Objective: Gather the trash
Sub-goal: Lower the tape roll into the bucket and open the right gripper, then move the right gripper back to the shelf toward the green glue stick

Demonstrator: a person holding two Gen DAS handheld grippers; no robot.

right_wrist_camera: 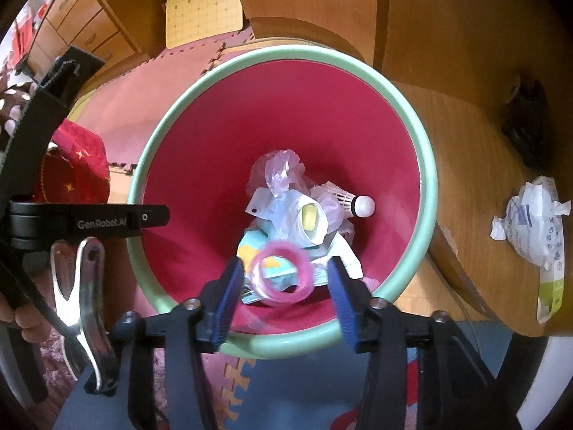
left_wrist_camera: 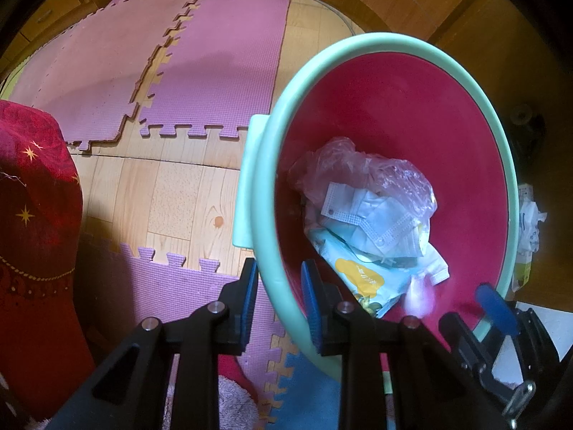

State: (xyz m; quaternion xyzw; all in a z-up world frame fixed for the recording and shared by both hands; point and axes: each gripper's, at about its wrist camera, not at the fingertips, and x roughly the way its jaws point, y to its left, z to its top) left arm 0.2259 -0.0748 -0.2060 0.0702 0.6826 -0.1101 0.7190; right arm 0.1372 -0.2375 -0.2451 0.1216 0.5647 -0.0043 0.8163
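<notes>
A bin with a mint-green rim (left_wrist_camera: 394, 41) (right_wrist_camera: 286, 52) and a deep pink inside stands tilted on the floor. My left gripper (left_wrist_camera: 279, 265) is shut on its near rim, one pad outside and one inside. In the bin lie a thin plastic bag (left_wrist_camera: 358, 168), face masks (left_wrist_camera: 372, 215), a yellow and blue packet (left_wrist_camera: 361, 279) and a shuttlecock (right_wrist_camera: 358, 204). My right gripper (right_wrist_camera: 285, 261) is open over the bin's mouth. A blurred pink ring (right_wrist_camera: 281, 274) hangs between its pads without touching them. A crumpled white wrapper (right_wrist_camera: 533, 229) lies on the wooden table.
Purple foam puzzle mats (left_wrist_camera: 222, 68) cover part of the wood floor. A red cushion with gold stars (left_wrist_camera: 32, 215) sits at the left. The curved wooden table (right_wrist_camera: 476, 165) stands right of the bin, with a dark object (right_wrist_camera: 526, 125) on it.
</notes>
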